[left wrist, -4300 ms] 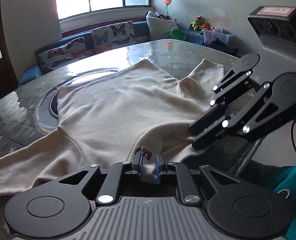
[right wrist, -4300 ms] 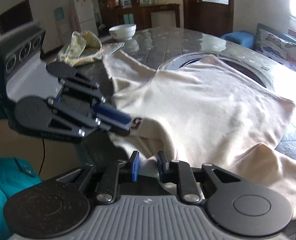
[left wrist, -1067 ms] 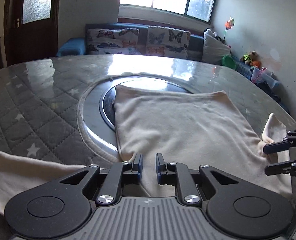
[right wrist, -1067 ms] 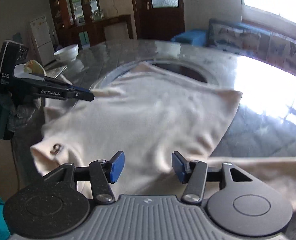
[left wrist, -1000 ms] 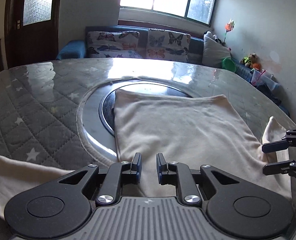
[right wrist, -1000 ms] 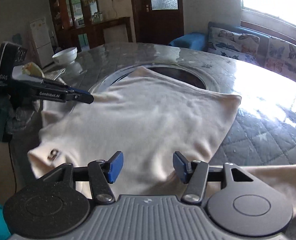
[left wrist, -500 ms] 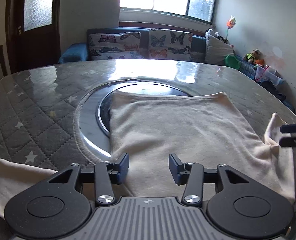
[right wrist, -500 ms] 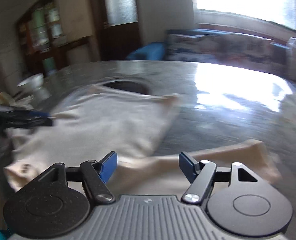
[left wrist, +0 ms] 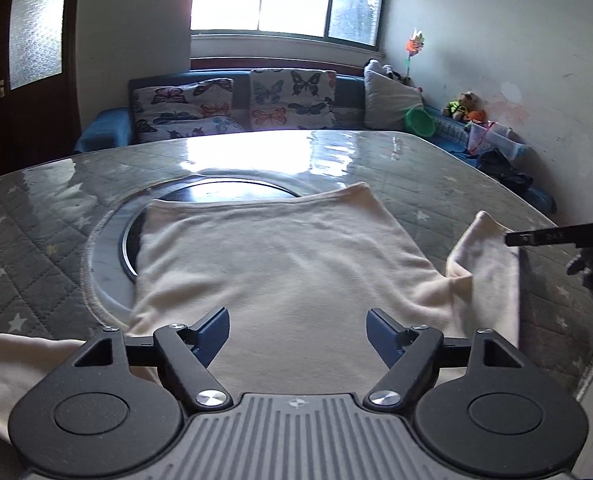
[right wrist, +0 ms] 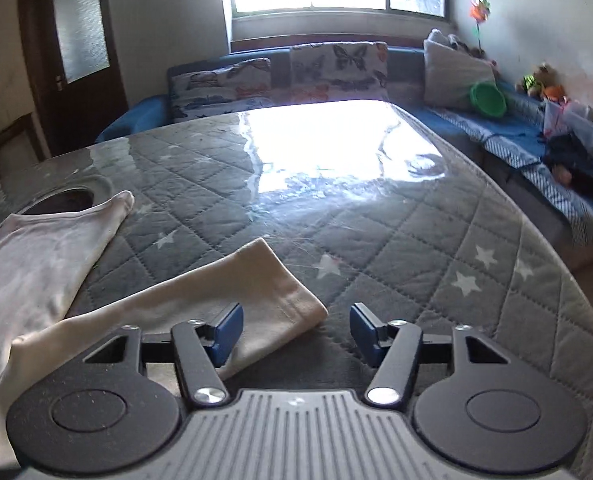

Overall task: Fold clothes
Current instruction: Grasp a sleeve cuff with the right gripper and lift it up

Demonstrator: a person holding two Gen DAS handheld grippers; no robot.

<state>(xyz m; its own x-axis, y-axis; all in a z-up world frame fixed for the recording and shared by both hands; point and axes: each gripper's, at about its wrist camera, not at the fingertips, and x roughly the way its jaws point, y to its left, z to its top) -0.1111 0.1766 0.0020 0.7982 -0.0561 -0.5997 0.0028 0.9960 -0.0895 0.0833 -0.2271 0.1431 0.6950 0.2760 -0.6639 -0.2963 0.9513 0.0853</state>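
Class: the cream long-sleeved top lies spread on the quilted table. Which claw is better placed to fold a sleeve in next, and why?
Probably the right claw: its closing jaws sit at the cuff of the cream sleeve, not yet gripping. The left claw is opening over the top's body, away from either cuff.

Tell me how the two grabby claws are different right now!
The left gripper hangs over the cream shirt's body, jaws opening wide, nothing between them. The right gripper sits over the shirt's sleeve cuff out on the quilted table cover, jaws closing, the cuff by one fingertip. Both have blue pads and pinch no cloth.
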